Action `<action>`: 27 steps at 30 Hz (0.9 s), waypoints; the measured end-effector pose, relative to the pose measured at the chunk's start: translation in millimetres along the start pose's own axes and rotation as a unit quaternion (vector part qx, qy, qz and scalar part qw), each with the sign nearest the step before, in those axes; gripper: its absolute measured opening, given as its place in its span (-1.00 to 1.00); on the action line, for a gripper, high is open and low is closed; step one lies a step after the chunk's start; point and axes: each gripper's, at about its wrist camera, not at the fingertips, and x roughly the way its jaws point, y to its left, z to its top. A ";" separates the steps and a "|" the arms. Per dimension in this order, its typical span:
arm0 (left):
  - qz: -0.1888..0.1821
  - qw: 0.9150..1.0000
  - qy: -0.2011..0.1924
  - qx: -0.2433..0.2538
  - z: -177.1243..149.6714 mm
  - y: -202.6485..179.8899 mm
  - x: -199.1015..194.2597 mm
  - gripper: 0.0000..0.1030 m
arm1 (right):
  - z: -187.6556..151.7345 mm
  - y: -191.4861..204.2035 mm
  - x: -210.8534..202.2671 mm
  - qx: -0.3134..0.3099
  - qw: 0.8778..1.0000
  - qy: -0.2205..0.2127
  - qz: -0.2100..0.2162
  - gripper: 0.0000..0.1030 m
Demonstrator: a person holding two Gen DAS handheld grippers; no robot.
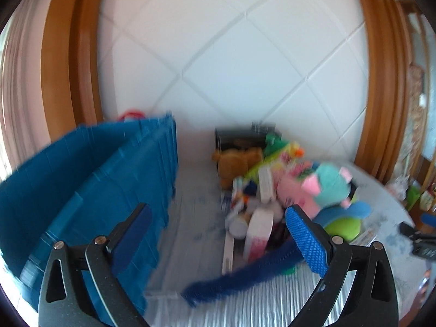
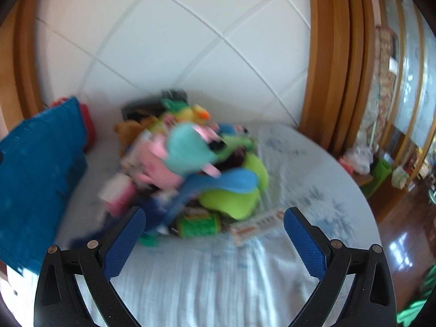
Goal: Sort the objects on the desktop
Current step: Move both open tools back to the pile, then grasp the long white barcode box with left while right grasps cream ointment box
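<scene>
White diamond-panelled wall (image 1: 231, 54), orange wooden frames (image 2: 324, 81), glossy wooden floor (image 2: 403, 234)

Teal crate (image 1: 81, 179), brown bear (image 1: 234, 163) — white tablecloth (image 2: 218, 278), faint blue print.

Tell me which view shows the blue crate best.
The left wrist view: the blue crate fills the left side there, its ribbed wall and rim showing despite blur, with the open left gripper just in front. The right wrist view shows only part of it at the left edge, blurred.
</scene>
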 end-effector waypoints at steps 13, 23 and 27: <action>0.075 0.979 0.191 -0.005 -72.7 -9.8 149.7 0.94 | -57.3 -124.5 113.1 0.072 0.983 0.167 -0.023 1.00; 0.057 0.958 0.282 -0.018 -99.0 -2.4 248.9 0.62 | -44.1 -149.0 183.0 0.146 0.960 0.238 -0.033 1.00; 0.032 0.952 0.304 -0.009 -107.5 -9.8 276.9 0.61 | -35.2 -144.0 210.5 0.158 0.953 0.254 -0.053 0.99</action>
